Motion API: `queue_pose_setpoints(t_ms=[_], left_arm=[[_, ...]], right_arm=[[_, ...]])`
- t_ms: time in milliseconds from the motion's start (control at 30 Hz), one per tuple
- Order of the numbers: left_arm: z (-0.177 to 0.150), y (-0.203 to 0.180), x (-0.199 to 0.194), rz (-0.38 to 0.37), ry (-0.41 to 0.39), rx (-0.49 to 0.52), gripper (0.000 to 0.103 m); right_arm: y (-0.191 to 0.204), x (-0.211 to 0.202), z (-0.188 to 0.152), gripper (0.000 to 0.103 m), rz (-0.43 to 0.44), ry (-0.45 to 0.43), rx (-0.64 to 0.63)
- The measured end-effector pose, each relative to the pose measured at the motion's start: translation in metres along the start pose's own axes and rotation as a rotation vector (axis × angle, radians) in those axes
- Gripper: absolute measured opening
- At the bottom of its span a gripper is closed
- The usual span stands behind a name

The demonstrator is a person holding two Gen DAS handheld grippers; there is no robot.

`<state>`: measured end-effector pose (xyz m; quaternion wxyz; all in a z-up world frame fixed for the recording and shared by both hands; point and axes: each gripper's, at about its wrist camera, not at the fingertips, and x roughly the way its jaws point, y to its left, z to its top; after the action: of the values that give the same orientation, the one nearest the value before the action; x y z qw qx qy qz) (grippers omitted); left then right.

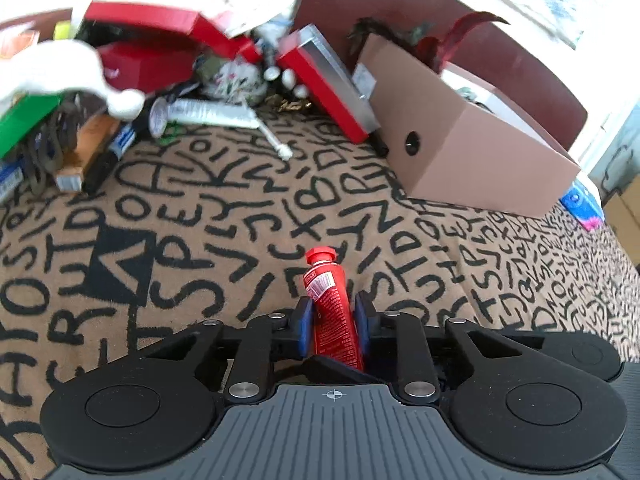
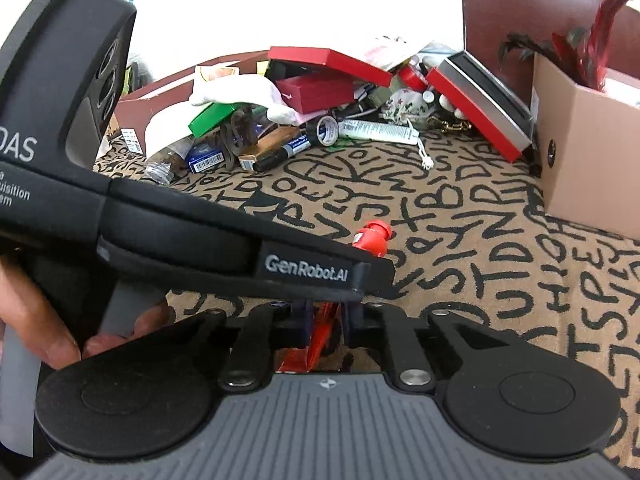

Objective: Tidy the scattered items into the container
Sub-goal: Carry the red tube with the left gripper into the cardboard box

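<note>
Many cluttered boxes [image 1: 152, 52], cardboard container [image 1: 460, 140] right

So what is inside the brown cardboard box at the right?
Dark and red feathery foliage sticks up out of the cardboard box, with something white along its open top. The box walls hide everything deeper, so the rest cannot be told.

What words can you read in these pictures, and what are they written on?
"GenRobot.AI": white letters on the black handheld device crossing the right wrist view.
"DAS": the end of a cut-off word on that same device.
"uisition": cut-off small print below it.
Red squeeze tube: small white print, too small to read.
Blue barcode box: unreadable.
Brown cloth with black letters: loose letters only, no clear words.
</note>
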<state>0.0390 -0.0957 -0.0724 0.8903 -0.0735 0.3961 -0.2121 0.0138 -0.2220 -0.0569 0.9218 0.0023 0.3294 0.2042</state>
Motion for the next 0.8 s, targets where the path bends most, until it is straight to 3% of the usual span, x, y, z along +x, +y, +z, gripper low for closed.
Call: queue_pose_setpoints(t_ms=[367,800], left_arm=[[0.016,-0.034,-0.020,-0.076,-0.069,0.045,0.013],[0.105,-0.109,-0.020,-0.198,-0.224,0.135,0.014]], right_arm=[[-0.008,-0.040,0.007,0.016,-0.071,-0.093,-0.031],[-0.067,-0.089,0.069,0.016,-0.225,-0.299,-0.065]])
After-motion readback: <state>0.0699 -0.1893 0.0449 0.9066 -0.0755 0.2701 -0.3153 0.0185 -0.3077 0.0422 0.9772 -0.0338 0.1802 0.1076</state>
